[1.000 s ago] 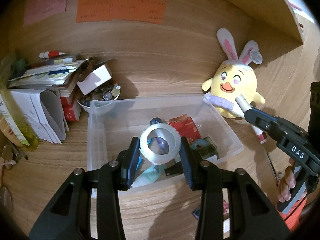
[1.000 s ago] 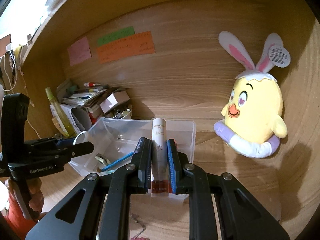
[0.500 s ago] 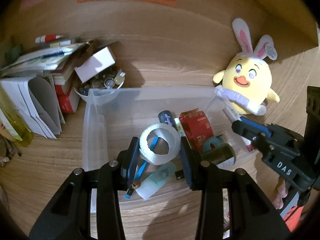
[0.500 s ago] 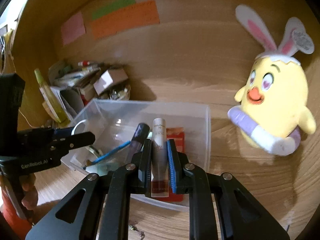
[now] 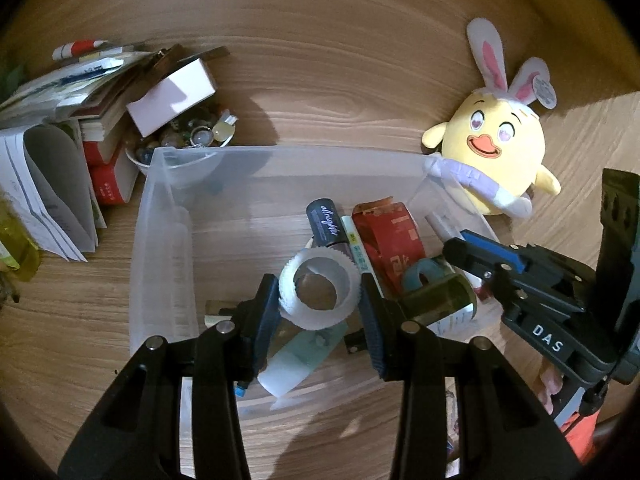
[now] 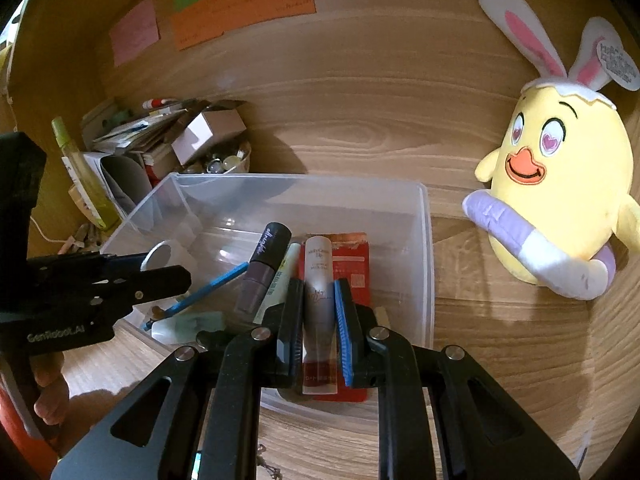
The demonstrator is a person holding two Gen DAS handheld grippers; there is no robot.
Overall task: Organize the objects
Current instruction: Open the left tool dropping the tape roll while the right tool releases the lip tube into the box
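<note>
A clear plastic bin stands on the wooden desk. My left gripper is shut on a white roll of tape and holds it just over the bin's inside. In the right wrist view my right gripper is shut on a slim white and red tube, hanging above the bin's near right part. Inside the bin lie a dark tube, a red packet, a blue pen, a pale green tube and a teal tape roll.
A yellow plush chick with rabbit ears leans at the bin's right. Left of the bin stand stacked papers and books, a white box and a bowl of small items. Coloured notes hang on the back wall.
Both grippers have sunk and tilted down toward the bin, each keeping its object. The roll and the tube now hang low over the bin's contents.
</note>
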